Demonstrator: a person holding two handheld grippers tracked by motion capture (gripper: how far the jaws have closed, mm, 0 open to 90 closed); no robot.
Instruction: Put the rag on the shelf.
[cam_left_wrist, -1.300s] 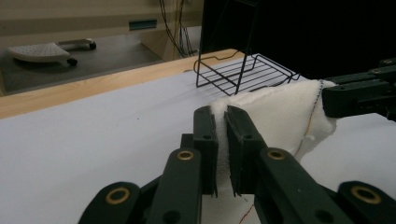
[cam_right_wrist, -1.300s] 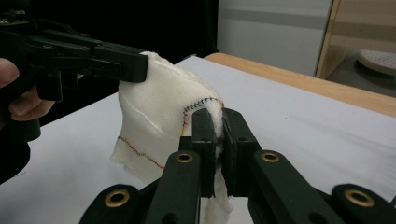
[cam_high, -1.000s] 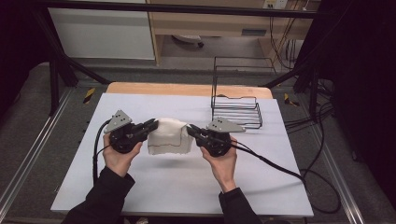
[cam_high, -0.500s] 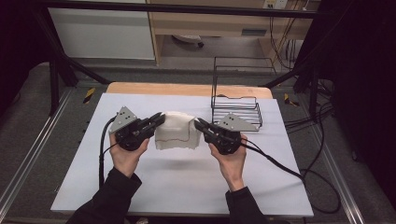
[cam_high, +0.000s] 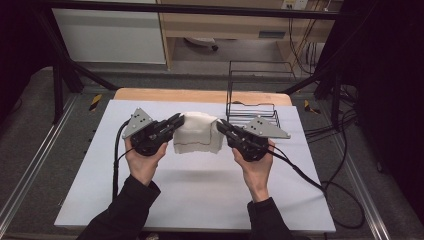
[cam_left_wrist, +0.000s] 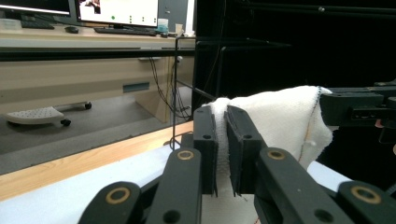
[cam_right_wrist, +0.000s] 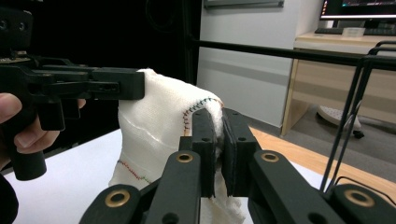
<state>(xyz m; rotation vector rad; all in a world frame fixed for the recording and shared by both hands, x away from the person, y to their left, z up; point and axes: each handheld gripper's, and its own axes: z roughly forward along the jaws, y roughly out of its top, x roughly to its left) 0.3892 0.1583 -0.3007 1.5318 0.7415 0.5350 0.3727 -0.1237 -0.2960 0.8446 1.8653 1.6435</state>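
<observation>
A white cloth (cam_high: 196, 132) with coloured stitched edges hangs between my two grippers above the white table cover (cam_high: 200, 195). My left gripper (cam_high: 177, 120) is shut on the cloth's left top corner. In the left gripper view the cloth (cam_left_wrist: 275, 121) is pinched between the jaws (cam_left_wrist: 223, 140). My right gripper (cam_high: 220, 125) is shut on the right top corner. The right gripper view shows the cloth (cam_right_wrist: 159, 126) squeezed between its jaws (cam_right_wrist: 218, 140), with the left gripper (cam_right_wrist: 116, 84) farther off. The cloth's lower part droops toward the table.
A black wire rack (cam_high: 252, 100) stands at the back right of the table, close behind my right gripper. A wooden strip (cam_high: 200, 96) runs along the table's far edge. Cables (cam_high: 305, 175) trail off to the right. A black frame bar (cam_right_wrist: 280, 51) crosses behind.
Both grippers have risen and moved away from the person, carrying the cloth up off the table. The cloth now hangs stretched between them instead of lying bunched.
</observation>
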